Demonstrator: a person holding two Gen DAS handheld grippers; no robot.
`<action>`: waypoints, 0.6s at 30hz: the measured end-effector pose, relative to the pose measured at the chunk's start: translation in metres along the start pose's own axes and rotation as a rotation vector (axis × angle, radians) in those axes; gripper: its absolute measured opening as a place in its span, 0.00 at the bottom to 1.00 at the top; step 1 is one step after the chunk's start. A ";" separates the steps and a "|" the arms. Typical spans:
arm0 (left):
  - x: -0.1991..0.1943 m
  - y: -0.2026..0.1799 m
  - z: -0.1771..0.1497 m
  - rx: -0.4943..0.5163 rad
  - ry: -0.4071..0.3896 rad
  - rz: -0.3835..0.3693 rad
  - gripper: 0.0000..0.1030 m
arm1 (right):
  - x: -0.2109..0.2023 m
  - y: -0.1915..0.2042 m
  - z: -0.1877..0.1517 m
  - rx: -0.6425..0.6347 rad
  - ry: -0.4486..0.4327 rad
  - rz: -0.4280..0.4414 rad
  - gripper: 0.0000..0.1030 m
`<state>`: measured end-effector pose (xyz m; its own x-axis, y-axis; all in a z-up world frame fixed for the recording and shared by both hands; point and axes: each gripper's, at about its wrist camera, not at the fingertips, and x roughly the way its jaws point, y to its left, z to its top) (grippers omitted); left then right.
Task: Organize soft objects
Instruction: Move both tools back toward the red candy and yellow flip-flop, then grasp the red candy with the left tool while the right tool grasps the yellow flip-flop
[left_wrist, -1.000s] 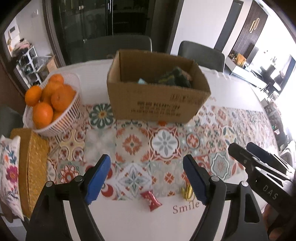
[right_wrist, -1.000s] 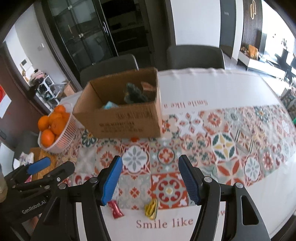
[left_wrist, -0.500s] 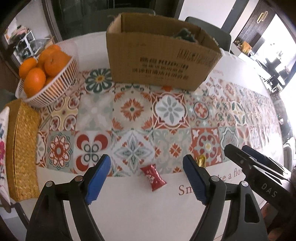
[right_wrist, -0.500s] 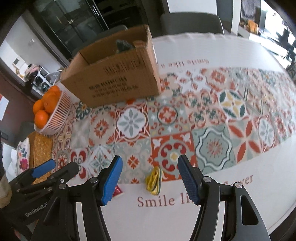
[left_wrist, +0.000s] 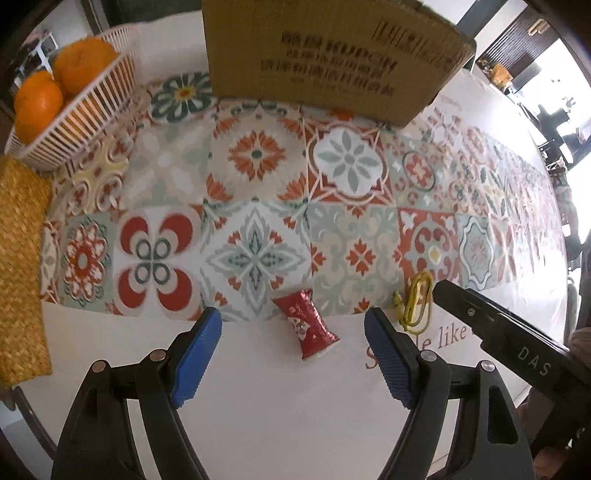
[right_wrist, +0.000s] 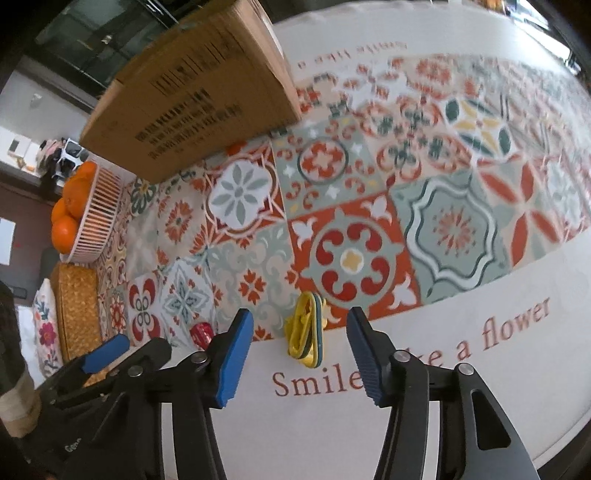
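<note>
The red wrapped packet (left_wrist: 308, 326) lies on the white edge of the bench (left_wrist: 280, 413), at the border of the patterned tile print, and sits ahead of the left gripper (left_wrist: 293, 350), roughly between the lines of its two blue fingers (left_wrist: 195, 356) without touching either. Those fingers stand wide apart and hold nothing. Just to the packet's right lies the yellow and green looped band (right_wrist: 306, 338), half on the tile print and half on the white strip above the printed word "Smile". The right gripper (right_wrist: 301, 354) hangs over it with the band between and ahead of its blue fingers (right_wrist: 232, 360); its jaws have just been closing but are clearly apart, the pads clear of the band. Farther back a cardboard box (left_wrist: 325, 59) stands on the tile print. To its left are a white slatted basket (left_wrist: 79, 122) of oranges (left_wrist: 38, 107) and a woven yellow mat (left_wrist: 20, 266).
</note>
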<state>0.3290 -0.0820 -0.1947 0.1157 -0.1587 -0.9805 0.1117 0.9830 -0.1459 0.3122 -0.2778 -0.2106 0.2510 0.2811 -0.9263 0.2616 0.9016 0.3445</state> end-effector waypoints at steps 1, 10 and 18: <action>0.004 0.001 -0.001 -0.006 0.013 -0.007 0.76 | 0.004 -0.001 -0.001 0.008 0.015 0.005 0.51; 0.031 0.004 -0.004 -0.064 0.082 -0.049 0.69 | 0.028 -0.011 -0.004 0.078 0.080 0.032 0.46; 0.048 0.008 -0.002 -0.128 0.118 -0.066 0.58 | 0.038 -0.013 -0.003 0.101 0.100 0.028 0.43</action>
<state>0.3335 -0.0812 -0.2429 -0.0049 -0.2190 -0.9757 -0.0126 0.9757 -0.2190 0.3154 -0.2782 -0.2505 0.1668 0.3412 -0.9251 0.3493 0.8570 0.3790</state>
